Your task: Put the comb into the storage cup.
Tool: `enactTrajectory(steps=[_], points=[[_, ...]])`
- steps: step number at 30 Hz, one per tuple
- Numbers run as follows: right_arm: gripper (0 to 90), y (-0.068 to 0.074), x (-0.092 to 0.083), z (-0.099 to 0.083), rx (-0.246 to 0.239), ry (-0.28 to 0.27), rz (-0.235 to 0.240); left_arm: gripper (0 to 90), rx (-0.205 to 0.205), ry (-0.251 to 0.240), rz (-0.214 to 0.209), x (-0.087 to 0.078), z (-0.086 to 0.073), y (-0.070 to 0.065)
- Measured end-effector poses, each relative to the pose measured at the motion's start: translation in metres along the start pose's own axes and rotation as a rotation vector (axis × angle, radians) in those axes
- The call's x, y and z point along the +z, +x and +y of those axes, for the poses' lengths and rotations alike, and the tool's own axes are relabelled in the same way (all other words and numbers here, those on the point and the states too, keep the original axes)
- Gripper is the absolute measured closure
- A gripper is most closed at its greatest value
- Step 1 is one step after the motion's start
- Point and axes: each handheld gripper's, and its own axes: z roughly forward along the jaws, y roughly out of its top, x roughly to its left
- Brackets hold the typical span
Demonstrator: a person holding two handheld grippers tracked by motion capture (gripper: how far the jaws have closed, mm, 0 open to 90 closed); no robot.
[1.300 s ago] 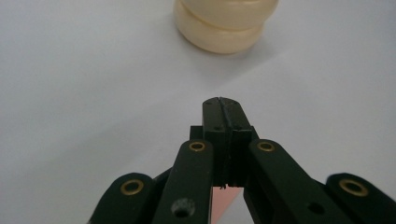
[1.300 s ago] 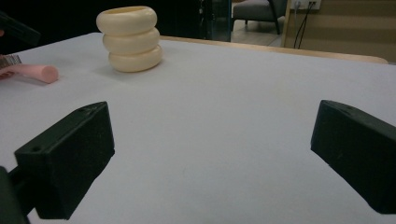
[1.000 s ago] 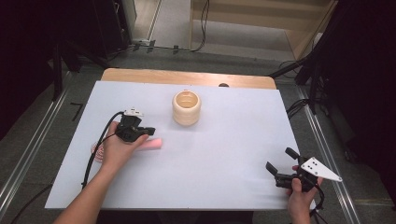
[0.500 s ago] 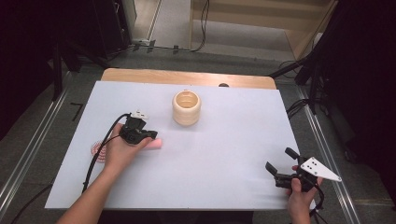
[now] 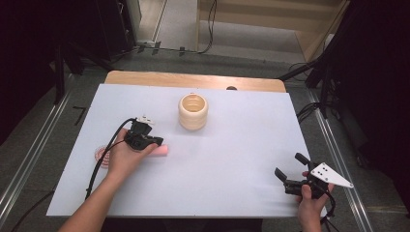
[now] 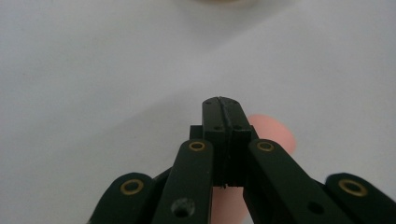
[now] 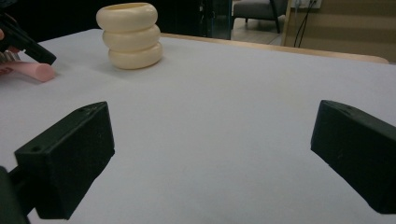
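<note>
Pink cylinder (image 5: pixel 159 151) under left tongs (image 6: pixel 223 105), pressed together above it; right tongs (image 7: pixel 210 154) spread; high view alone shows red coil (image 5: pixel 101 155).

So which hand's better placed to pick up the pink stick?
Left, probably. The left gripper sits right over the pink stick, shut, so it must open first. The right gripper is open but far across the table.

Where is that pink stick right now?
In the high view the pink stick lies on the white table, left of centre, just under the left gripper and below-left of the cream holder.
</note>
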Motion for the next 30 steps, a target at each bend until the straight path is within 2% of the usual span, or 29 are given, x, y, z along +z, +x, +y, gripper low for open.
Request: enactTrajectory(steps=[7,14,24,30], points=[[0.0,0.0,0.0,0.0,-0.002,0.0,-0.001,90.0,0.042,0.029,-0.014,-0.002,-0.003,-0.01],[0.0,0.001,0.0,0.0,0.001,0.001,-0.001,90.0,0.055,0.059,-0.036,-0.002,-0.01,-0.017],[0.0,0.001,0.0,0.0,-0.001,0.002,-0.001,90.0,0.063,0.05,-0.066,-0.007,-0.021,-0.026],[0.0,0.001,0.001,0.0,-0.007,0.006,-0.003,90.0,0.059,0.021,-0.076,-0.013,-0.027,-0.028]])
